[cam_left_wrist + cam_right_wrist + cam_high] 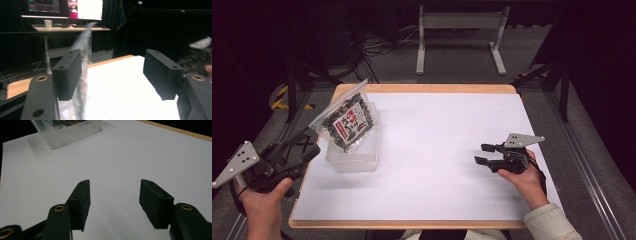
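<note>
While the left tool (304, 145) sits at the near-left corner of the clear container (353, 152), its jaws stand wide apart with the upper edge of the bag (348, 120) running up between them, close against one pad (68, 73); from the left gripper view the film looks to brush that pad, but I cannot tell whether it truly touches. Nothing is clamped. The tool seems held this way because the free top strip of the bag is the one part that rises clear of the container's wall, so it offers a thin flap to pinch.

That bag, a transparent pouch of dark pieces with a red and white label, stands with its bottom inside the container and leans over the container's far-left side. Its long axis runs up and away from the container, the sealed top pointing to the far left and the filled end pointing down into the container. Seen edge-on in the left gripper view, it is a narrow, blurred upright strip (83, 62).

Well to the right of the container, the right tool (484, 154) rests low over the white counter (437, 125), jaws likewise apart and holding nothing, aimed back towards the container (72, 132). I judge it is waiting there, out of the way yet ready to steady the container.
</note>
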`<state>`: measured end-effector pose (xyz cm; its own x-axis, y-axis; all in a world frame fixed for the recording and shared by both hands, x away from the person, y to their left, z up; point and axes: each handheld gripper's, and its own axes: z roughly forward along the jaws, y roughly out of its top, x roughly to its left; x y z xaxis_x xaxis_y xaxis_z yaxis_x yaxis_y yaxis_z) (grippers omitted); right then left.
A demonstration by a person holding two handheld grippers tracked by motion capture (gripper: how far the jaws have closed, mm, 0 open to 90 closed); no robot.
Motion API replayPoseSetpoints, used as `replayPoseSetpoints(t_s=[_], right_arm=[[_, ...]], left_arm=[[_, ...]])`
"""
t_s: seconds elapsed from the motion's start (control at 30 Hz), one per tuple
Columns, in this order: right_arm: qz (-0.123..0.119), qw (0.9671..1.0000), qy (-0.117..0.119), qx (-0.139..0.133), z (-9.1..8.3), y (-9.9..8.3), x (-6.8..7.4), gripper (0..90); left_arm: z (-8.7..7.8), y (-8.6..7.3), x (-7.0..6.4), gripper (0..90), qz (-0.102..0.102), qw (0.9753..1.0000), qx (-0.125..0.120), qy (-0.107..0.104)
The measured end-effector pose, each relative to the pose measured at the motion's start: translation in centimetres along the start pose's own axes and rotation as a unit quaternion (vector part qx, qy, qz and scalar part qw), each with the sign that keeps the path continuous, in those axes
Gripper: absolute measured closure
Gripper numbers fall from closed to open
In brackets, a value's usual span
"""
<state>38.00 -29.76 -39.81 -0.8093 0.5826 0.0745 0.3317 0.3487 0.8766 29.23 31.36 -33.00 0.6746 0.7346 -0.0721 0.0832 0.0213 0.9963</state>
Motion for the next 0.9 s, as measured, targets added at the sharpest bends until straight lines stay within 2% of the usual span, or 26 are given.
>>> replayPoseSetpoints(t_s=[0.1, 0.13, 0.23, 0.37, 0.47, 0.53, 0.6, 0.67, 0.8, 0.87, 0.9], right_arm=[[0.001, 1.0000, -0.001, -0.002, -0.3, 0.0, 0.0, 42.3], [0.001, 1.0000, -0.001, -0.002, -0.3, 0.0, 0.0, 42.3], [0.004, 1.0000, -0.001, 0.000, -0.5, -0.2, -0.1, 41.8], [0.003, 1.0000, 0.002, -0.001, -0.8, -0.3, -0.1, 40.6], [0.004, 1.0000, 0.003, -0.005, -1.2, -0.5, -0.1, 39.6], [0.007, 0.9999, 0.006, -0.009, -1.4, -0.6, -0.2, 39.1], [0.008, 0.9999, 0.007, -0.012, -1.6, -0.8, -0.2, 38.8], [0.008, 0.9998, 0.009, -0.013, -1.7, -0.9, -0.2, 38.6], [0.008, 0.9998, 0.008, -0.014, -1.8, -1.0, -0.1, 38.4], [0.007, 0.9998, 0.008, -0.015, -1.8, -1.1, 0.0, 38.3], [0.007, 0.9998, 0.008, -0.015, -1.8, -1.2, 0.0, 38.2]], left_arm=[[0.1, -0.3, -1.6, 31.9, 0.014, 0.9995, 0.012, -0.027], [0.1, -0.3, -1.6, 31.9, 0.014, 0.9995, 0.012, -0.027], [0.6, -0.8, -2.7, 31.7, 0.020, 0.9983, 0.023, -0.050], [1.7, -1.8, -3.7, 32.7, 0.022, 0.9963, 0.041, -0.072], [2.6, -2.7, -3.9, 32.8, 0.016, 0.9947, 0.053, -0.087], [3.2, -3.5, -4.0, 32.8, 0.006, 0.9934, 0.060, -0.097], [4.2, -5.3, -4.1, 32.3, -0.025, 0.9913, 0.047, -0.120], [4.5, -5.9, -4.2, 33.2, -0.029, 0.9907, 0.047, -0.124], [5.6, -7.8, -4.3, 36.8, -0.041, 0.9867, 0.081, -0.135], [6.2, -8.7, -4.3, 37.1, -0.065, 0.9822, 0.107, -0.140], [6.5, -9.1, -4.2, 37.5, -0.060, 0.9819, 0.111, -0.141]])
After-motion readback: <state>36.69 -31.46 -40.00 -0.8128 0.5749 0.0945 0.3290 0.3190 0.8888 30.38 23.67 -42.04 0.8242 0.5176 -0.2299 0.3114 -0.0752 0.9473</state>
